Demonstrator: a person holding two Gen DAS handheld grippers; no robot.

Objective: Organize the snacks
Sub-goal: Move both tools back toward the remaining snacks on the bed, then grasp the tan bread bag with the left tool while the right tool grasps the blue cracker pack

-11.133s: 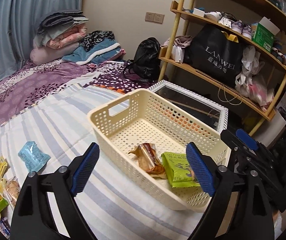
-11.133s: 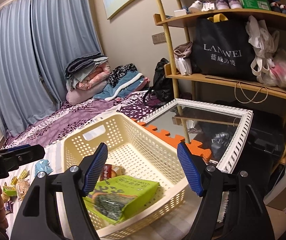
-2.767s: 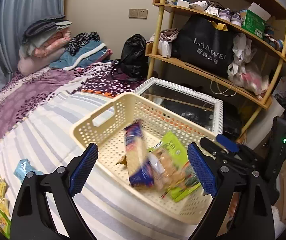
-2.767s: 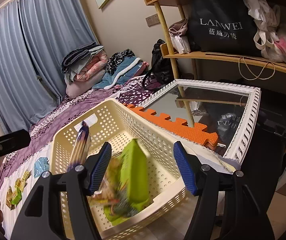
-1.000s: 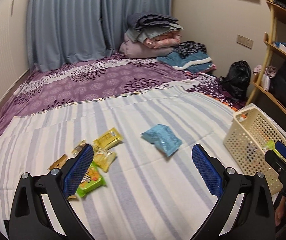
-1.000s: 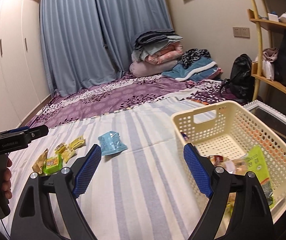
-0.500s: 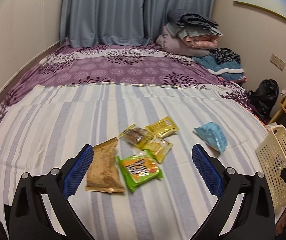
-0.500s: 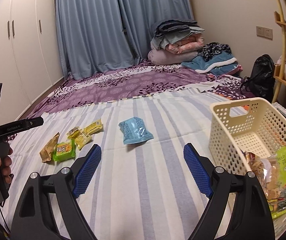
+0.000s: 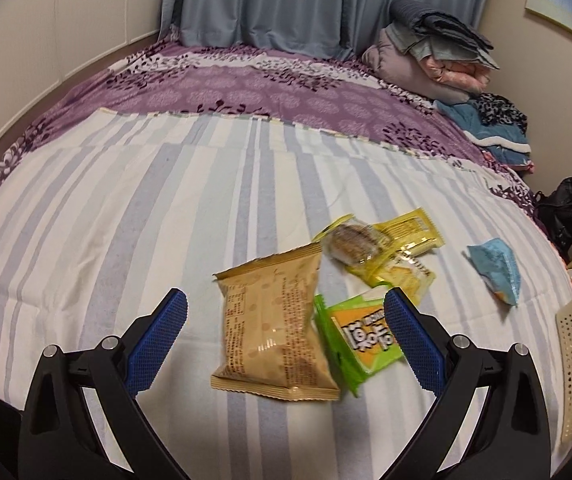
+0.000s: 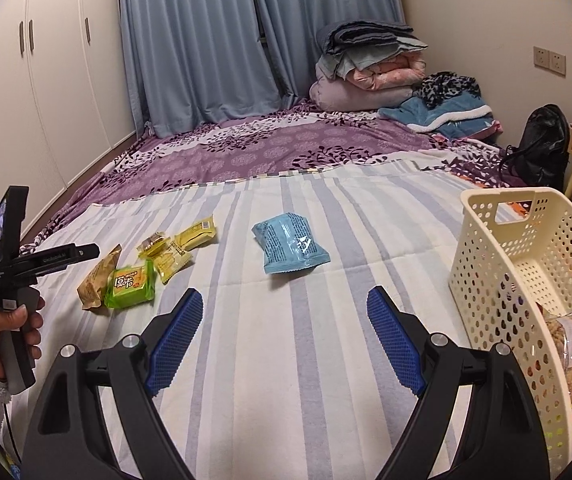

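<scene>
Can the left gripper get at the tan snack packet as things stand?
Probably yes. The left gripper is open and empty, and the tan snack packet lies flat on the striped sheet between its fingers. The green packet touching it could get caught.

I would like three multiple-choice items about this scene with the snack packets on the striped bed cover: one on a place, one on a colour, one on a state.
1. Where does the blue packet lie?
A. inside the basket
B. alone on the striped cover, between the packet cluster and the basket
C. on the folded blankets

2. What colour is the basket?
A. cream
B. red
C. black

3. How are the jaws of the left gripper?
A. shut on a blue packet
B. shut and empty
C. open, around the tan packet and the green packet, pressing on neither

Answers: 1 B, it lies apart from both in the right wrist view. 2 A, its perforated walls are cream. 3 C, both pads stand clear of the packets.
</scene>
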